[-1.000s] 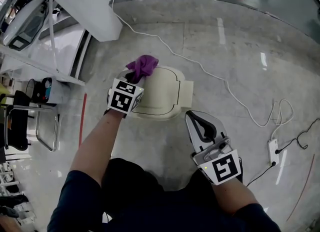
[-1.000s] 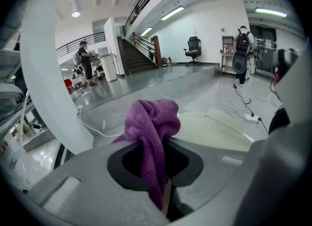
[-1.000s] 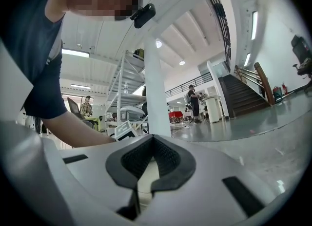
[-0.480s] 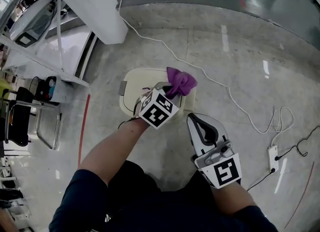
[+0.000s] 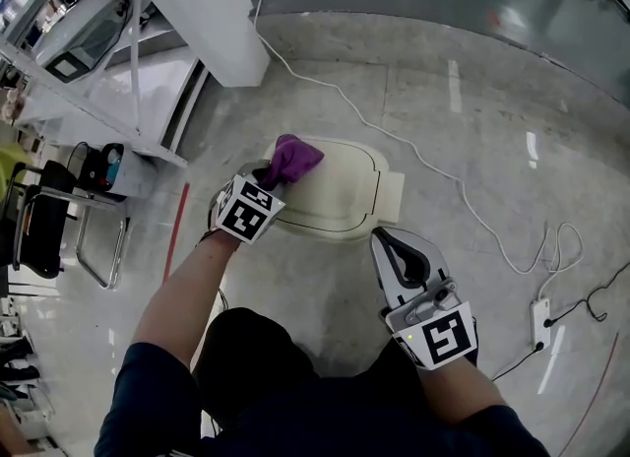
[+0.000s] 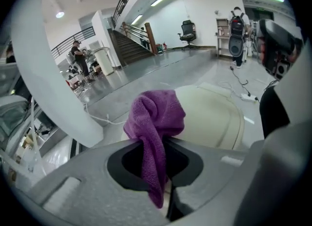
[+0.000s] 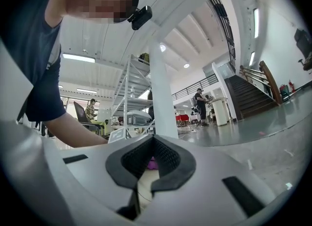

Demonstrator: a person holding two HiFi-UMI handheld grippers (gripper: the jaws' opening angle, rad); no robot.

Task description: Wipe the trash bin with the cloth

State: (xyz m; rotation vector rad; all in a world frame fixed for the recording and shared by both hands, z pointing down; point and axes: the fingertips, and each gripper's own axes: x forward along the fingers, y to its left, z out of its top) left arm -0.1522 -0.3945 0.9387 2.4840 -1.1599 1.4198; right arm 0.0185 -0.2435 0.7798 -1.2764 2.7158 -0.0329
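Head view, wiping in progress. The left gripper (image 5: 273, 173) is pinching a bunched purple cloth (image 5: 292, 158) and pressing it against the far left corner of the cream trash bin's lid (image 5: 345, 194), the bin standing on the pale floor just ahead of the person. Half a second earlier the cloth was lying at the lid's right edge, and half a second before that at the left. The stroke is therefore reversing, which suggests the lid is being covered in side-to-side passes, while the bin's sides are probably not yet being reached.

In the left gripper view the jaws are clamping the cloth's hanging tail, the rest bulging above them.

The right gripper (image 5: 392, 240) is idling near the bin's front right corner, apart from it, its jaws pressed together on nothing. A small purple fleck seen past them in the right gripper view is likely the distant cloth.
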